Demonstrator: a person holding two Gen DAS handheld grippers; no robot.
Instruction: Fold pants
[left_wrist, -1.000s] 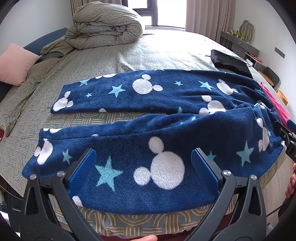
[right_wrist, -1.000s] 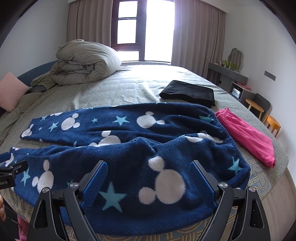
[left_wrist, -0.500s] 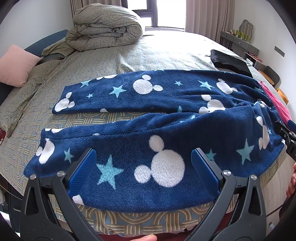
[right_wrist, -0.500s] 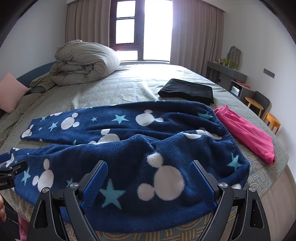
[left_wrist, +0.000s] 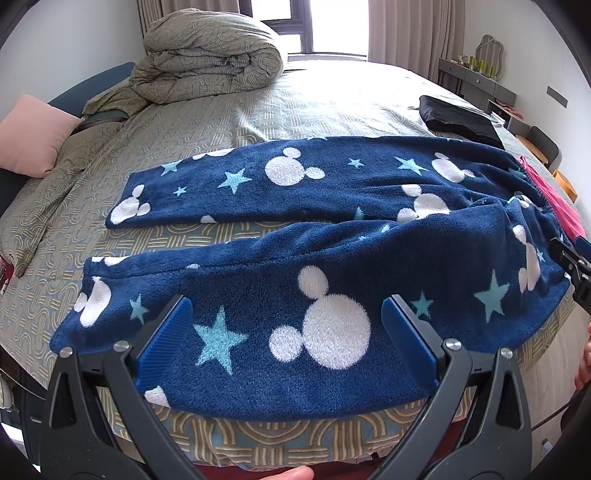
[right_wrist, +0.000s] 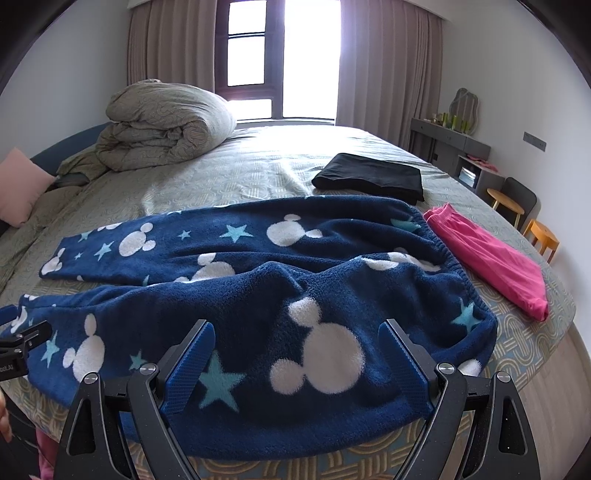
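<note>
Lying across the near half of the bed, the navy fleece pants spread flat, legs toward 9 o'clock and waistband toward 3 o'clock. At 6 o'clock the left gripper hovers above the near leg, jaws wide and empty. The right gripper (likewise spread wide, holding nothing) hangs over the seat. Pink folded clothes lie at 3 o'clock, just beside the waistband.

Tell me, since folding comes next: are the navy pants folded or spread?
Spread: the navy pants lie flat on the bed, both legs apart.
</note>
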